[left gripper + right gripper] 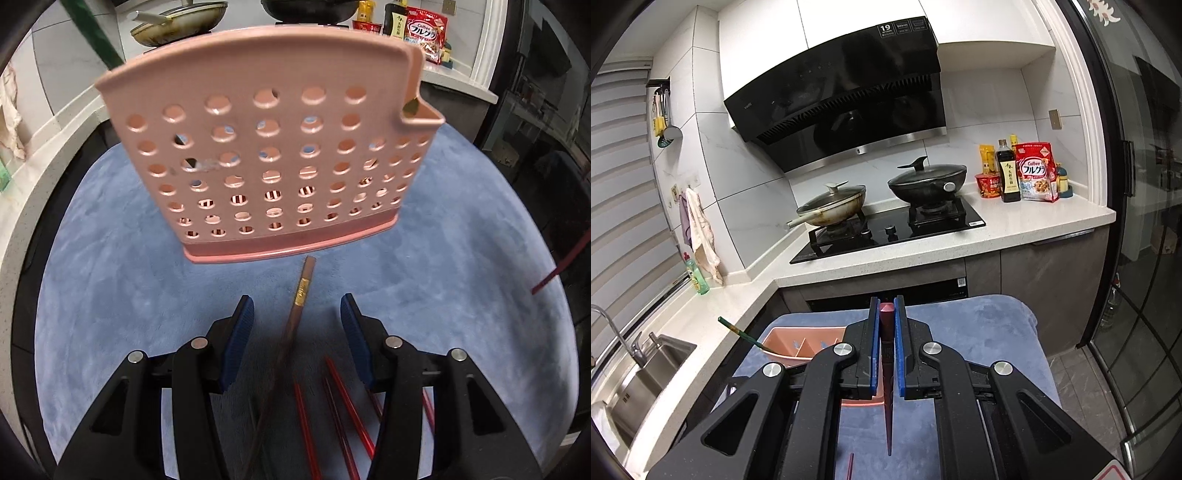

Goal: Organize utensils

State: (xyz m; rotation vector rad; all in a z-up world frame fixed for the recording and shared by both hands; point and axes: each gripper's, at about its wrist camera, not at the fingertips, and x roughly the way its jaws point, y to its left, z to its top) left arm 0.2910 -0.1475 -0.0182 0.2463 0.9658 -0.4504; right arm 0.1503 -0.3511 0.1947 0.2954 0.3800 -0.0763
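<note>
Left wrist view: the left gripper [297, 314] is hanging with jaws apart over a brown chopstick [295, 317] and red chopsticks [347, 402] lying on the blue cloth [110, 295], before the pink utensil holder [258, 147]. Right wrist view: the right gripper [886, 347] is clamping a dark red chopstick [887, 369] above the holder.

Two lidded pans [833, 206] sit on the stove [886, 232] beside a cereal bag [1036, 173].

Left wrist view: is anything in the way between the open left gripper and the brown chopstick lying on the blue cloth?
Nothing visible. The left gripper is open with the brown chopstick lying on the blue cloth directly between its fingers. The red chopsticks lie beside it; the pink utensil holder stands beyond its tip.
</note>
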